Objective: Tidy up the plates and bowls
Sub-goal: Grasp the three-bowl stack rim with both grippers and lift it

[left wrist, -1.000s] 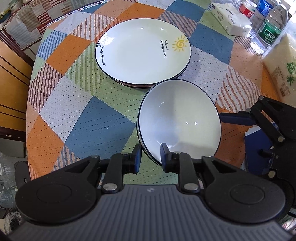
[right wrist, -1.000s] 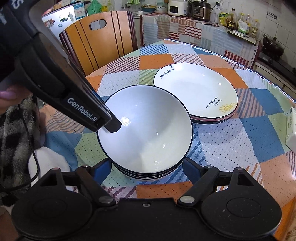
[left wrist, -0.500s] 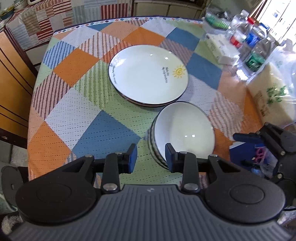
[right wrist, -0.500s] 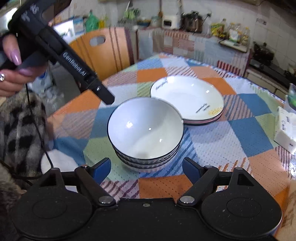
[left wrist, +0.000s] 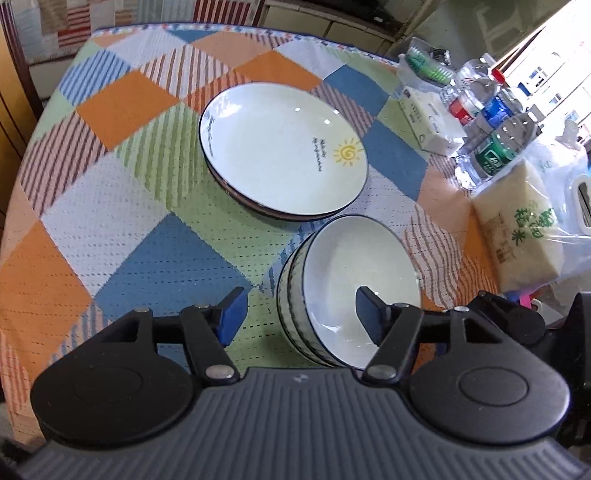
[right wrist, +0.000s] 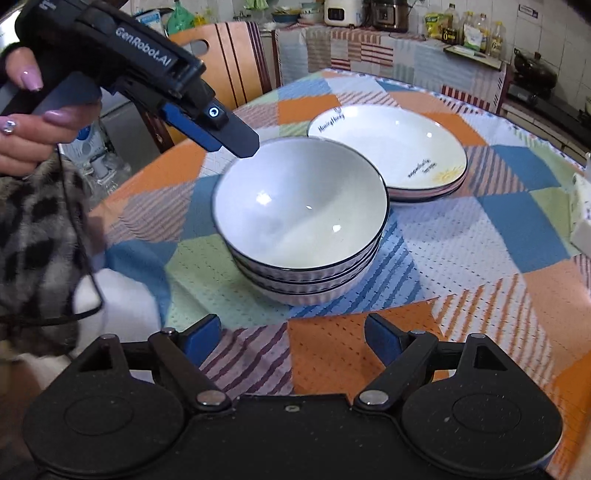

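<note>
A stack of white bowls with dark rims (left wrist: 354, 280) (right wrist: 299, 218) stands on the patchwork tablecloth (left wrist: 122, 229). Touching it on the far side is a stack of white plates with a sun print (left wrist: 280, 147) (right wrist: 391, 147). My left gripper (left wrist: 297, 314) is open and empty, raised above the near rim of the bowls; its body shows in the right wrist view (right wrist: 147, 74), hovering over the bowls' left rim. My right gripper (right wrist: 291, 339) is open and empty, just in front of the bowl stack and apart from it.
Water bottles (left wrist: 495, 147), a tissue pack (left wrist: 428, 118) and a bag of rice (left wrist: 521, 229) stand at the table's right side. A wooden chair (right wrist: 221, 62) is behind the table. A counter with appliances and bottles (right wrist: 406, 22) lines the back wall.
My left gripper has let go of the top bowl's rim, opened wide and lifted up and back. My right gripper has drawn back a little from the bowls, still open.
</note>
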{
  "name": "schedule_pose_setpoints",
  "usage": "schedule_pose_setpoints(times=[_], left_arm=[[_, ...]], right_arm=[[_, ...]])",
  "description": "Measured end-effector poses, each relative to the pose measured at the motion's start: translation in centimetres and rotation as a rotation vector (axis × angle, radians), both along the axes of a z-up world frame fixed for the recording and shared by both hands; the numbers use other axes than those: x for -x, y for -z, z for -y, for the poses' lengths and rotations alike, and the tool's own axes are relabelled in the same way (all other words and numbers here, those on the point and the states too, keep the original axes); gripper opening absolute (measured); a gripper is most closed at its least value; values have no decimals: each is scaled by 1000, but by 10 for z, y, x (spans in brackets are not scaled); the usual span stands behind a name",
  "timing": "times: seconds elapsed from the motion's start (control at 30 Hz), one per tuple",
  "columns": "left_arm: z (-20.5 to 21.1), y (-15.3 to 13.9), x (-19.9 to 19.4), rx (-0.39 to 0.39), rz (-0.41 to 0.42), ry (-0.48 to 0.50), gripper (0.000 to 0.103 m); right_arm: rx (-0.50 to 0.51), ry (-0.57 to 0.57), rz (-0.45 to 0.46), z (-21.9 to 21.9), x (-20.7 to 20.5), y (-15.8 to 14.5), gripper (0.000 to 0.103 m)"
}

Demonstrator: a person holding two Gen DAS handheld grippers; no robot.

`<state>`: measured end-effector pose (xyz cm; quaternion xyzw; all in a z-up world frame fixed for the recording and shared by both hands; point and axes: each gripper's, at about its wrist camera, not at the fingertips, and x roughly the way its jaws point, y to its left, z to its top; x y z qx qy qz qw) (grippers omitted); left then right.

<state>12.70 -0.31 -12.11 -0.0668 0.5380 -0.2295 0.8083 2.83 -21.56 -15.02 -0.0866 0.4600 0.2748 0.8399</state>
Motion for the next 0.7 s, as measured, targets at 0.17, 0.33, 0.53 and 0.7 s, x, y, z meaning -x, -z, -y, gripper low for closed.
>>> schedule_pose_setpoints(times=[0.17, 0.33, 0.53, 0.7], left_arm=[[1, 20, -7, 2, -26, 5, 64], [4, 34, -7, 8, -40, 0, 64], [4, 50, 0, 20, -82, 15, 61], [5, 51, 0, 33, -55, 11, 53]], right_arm=[[-62, 85, 33, 7, -12, 9, 89], [-74, 58, 3, -3, -23, 22, 93], [-43, 43, 6, -19, -29, 38, 93], [-4, 29, 81, -29, -23, 42, 95]])
